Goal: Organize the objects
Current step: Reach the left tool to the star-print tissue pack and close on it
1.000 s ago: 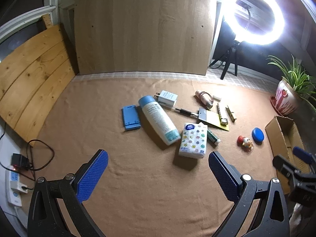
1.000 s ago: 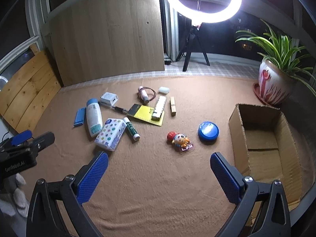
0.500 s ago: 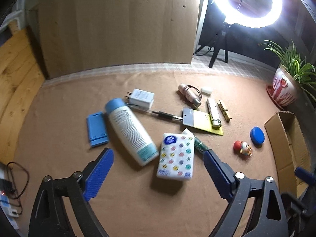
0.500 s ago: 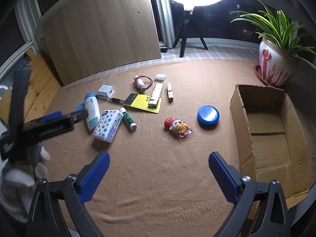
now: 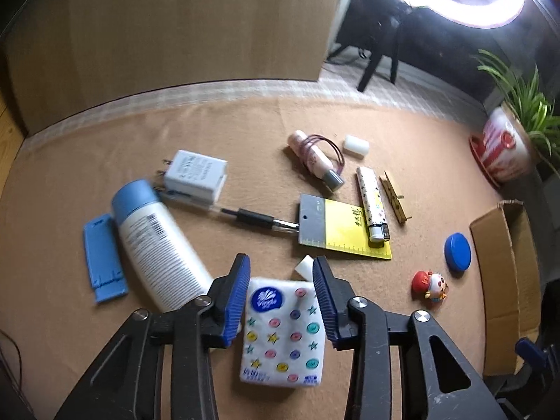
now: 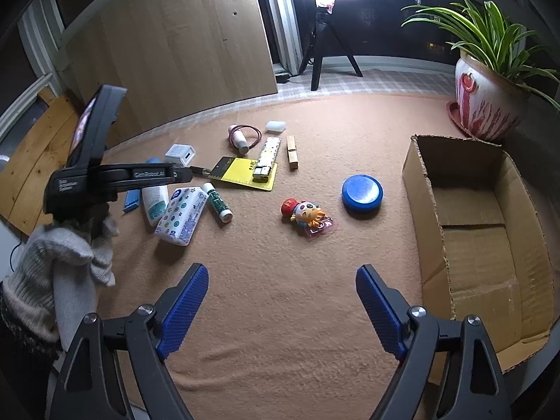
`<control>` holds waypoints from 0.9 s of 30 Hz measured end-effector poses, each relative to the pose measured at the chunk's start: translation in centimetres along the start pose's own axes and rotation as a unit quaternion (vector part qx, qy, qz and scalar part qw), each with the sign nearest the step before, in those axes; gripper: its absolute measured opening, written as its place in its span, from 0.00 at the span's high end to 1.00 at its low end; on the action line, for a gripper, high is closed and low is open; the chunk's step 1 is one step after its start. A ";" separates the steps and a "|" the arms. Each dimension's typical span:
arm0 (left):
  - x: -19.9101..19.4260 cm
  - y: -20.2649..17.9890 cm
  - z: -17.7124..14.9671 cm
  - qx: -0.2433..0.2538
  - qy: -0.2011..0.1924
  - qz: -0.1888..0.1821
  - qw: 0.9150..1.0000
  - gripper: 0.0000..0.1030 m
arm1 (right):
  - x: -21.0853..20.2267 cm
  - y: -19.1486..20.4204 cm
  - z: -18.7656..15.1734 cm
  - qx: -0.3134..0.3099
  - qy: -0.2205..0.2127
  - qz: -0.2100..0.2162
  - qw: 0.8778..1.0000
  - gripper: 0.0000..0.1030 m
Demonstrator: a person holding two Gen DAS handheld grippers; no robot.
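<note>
Left wrist: left tongs [image 5: 281, 294] closing around tissue pack [image 5: 283, 332] — right tongs [image 6: 281, 309] wide, narrowing, empty.

Tan felt-like cloth surface [image 6: 280, 297], matt and fuzzy, under both sets of fingers. Between the left gripper's [image 5: 281, 297] ribbed blue plastic pads [image 5: 238, 297], a glossy plastic-wrapped white tissue pack [image 5: 283, 336]. Beyond the pads, smooth white plastic bottle [image 5: 157, 245]. Right of the right gripper's fingers, rough brown corrugated cardboard box [image 6: 490, 245].

Black tongs [image 5: 281, 273], ribbed blue pads [image 6: 185, 306], silver screws, grey knit glove [image 6: 70, 255].
</note>
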State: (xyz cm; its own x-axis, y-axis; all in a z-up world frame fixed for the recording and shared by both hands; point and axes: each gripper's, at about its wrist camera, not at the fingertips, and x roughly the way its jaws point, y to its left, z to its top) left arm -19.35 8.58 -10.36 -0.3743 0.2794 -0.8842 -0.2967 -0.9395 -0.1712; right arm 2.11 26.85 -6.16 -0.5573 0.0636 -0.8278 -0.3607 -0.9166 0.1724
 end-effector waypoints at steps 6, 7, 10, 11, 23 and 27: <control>0.9 0.5 -0.1 -0.009 0.030 -0.016 0.999 0.67 | 0.1 -0.1 -0.1 0.000 0.001 0.002 1.000 0.19; 0.9 0.4 -0.4 -0.007 0.032 -0.020 0.999 0.67 | 0.1 0.0 -0.1 0.001 0.001 0.001 1.000 0.19; 0.4 0.3 -1.9 -0.001 0.031 -0.023 0.999 0.67 | 0.1 0.0 0.1 0.002 0.002 0.003 1.000 0.19; 0.1 0.4 -2.4 -0.005 0.031 -0.024 0.999 0.67 | 0.2 0.1 0.1 0.001 0.003 0.004 1.000 0.19; -2.1 -0.2 -5.7 0.002 0.033 -0.064 0.997 0.67 | 0.8 1.4 0.7 -0.008 0.006 0.022 1.000 0.19; -2.0 0.5 -2.5 -0.016 0.016 -0.061 0.998 0.66 | 1.0 1.6 0.7 -0.005 0.011 0.025 1.000 0.19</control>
State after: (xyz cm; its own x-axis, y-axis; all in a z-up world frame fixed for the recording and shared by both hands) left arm -16.56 7.02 -9.78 -0.3088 0.3852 -0.8696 -0.3090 -0.9054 -0.2913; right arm 0.48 25.75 -6.34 -0.5578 0.0091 -0.8299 -0.3257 -0.9221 0.2088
